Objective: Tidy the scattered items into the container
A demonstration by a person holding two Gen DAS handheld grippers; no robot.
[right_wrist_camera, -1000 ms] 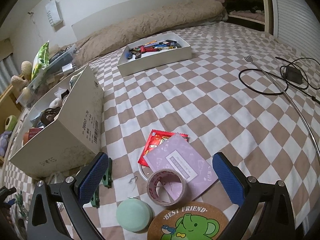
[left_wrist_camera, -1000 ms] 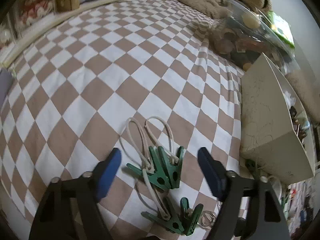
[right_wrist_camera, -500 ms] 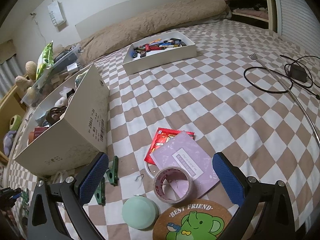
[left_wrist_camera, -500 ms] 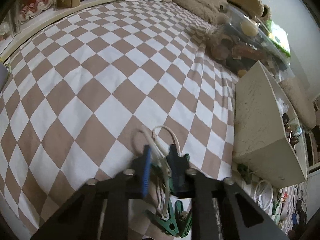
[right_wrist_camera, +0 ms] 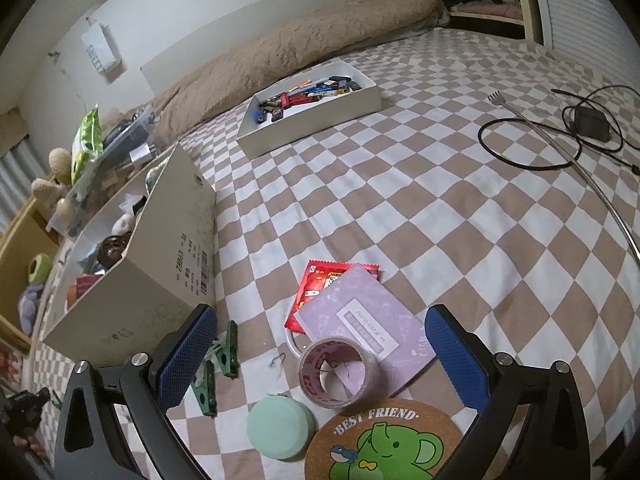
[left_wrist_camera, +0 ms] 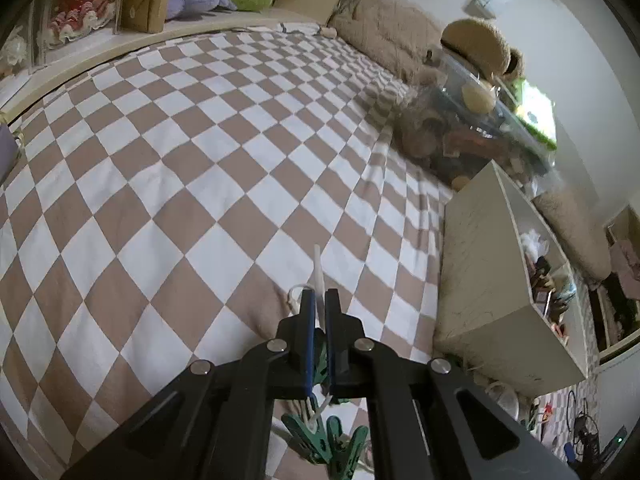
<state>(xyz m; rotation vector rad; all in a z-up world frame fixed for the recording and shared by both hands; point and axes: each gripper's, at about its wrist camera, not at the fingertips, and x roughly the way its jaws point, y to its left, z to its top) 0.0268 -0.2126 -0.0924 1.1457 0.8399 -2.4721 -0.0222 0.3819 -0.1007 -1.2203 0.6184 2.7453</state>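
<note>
My left gripper [left_wrist_camera: 318, 304] is closing its jaws on the white cord [left_wrist_camera: 317, 272] that strings the green clothespins [left_wrist_camera: 324, 440] together; the blue pads pinch it and a loop end pokes out beyond the tips. The pegs lie under the gripper on the checked bedspread. The white storage box [left_wrist_camera: 488, 280] stands just to the right. In the right wrist view my right gripper [right_wrist_camera: 319, 314] is open above a tape roll [right_wrist_camera: 336, 372], a purple envelope [right_wrist_camera: 360, 328] and a red packet [right_wrist_camera: 320, 280], holding nothing. Two more green clothespins [right_wrist_camera: 224, 356] lie by its left finger.
A mint round tin [right_wrist_camera: 280, 426] and a cork elephant coaster [right_wrist_camera: 384, 440] lie nearest me. The storage box [right_wrist_camera: 160, 264] holds assorted items. Further off are a shallow white tray [right_wrist_camera: 312, 128], a black cable with adapter [right_wrist_camera: 588, 124] and a metal back scratcher [right_wrist_camera: 560, 152].
The left gripper went from wide open around the clothespins to shut on their cord and tilted upward. The right gripper stayed open and barely shifted.
</note>
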